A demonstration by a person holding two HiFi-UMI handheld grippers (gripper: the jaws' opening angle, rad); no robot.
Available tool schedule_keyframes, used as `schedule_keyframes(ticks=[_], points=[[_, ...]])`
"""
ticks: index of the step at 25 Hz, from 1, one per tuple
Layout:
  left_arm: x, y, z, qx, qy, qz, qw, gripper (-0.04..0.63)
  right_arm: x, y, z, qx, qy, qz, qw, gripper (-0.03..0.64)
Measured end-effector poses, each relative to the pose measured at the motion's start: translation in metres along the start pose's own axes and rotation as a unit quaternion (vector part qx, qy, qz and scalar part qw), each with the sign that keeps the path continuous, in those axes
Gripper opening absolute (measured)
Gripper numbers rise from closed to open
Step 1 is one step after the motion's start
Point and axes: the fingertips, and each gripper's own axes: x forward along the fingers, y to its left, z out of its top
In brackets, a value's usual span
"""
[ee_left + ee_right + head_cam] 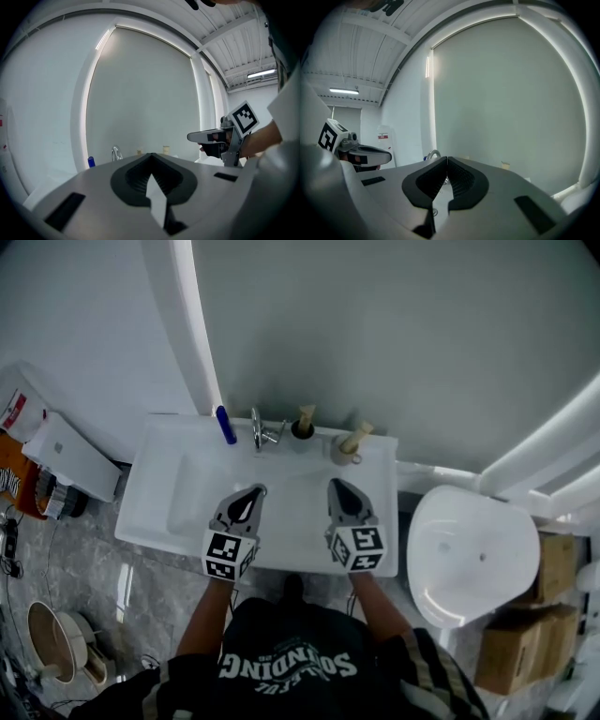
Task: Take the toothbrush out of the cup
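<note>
- Toothbrush [357, 436] bristles too small to make out; lower end hidden inside the grey cup [343, 454]. In both gripper views, only tiny pale stubs beyond the tool bodies.
- Left tool [255, 490] closed tip to tip, nothing between. Right tool [335, 486] likewise closed and empty. Both above the sink [178, 507], apart from the cups.
- Pale wooden handle, leaning right out of the grey cup on the sink's back ledge, right of the faucet [258, 430]. Similar handle upright in a dark cup [302, 431] alongside.
</note>
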Motion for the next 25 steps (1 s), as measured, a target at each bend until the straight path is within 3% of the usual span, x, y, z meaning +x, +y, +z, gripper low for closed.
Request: schedule_keyframes(ticks=[10, 20, 25], points=[[0.051, 0.04, -0.002, 0.007, 0.009, -0.029, 0.9995, -0.002, 0.068, -0.009, -0.005, 0.001, 0.013, -0.027, 1.0, 0.0], [0.077, 0.053, -0.008, 0.005, 0.027, -0.055, 0.9981, -0.001, 0.098, -0.013, -0.016, 0.005, 0.026, -0.041, 0.999, 0.003], [0.079, 0.06, -0.013, -0.002, 0.031, -0.046, 0.9984, -0.002, 0.11, -0.013, -0.023, 0.003, 0.035, -0.033, 0.999, 0.057]])
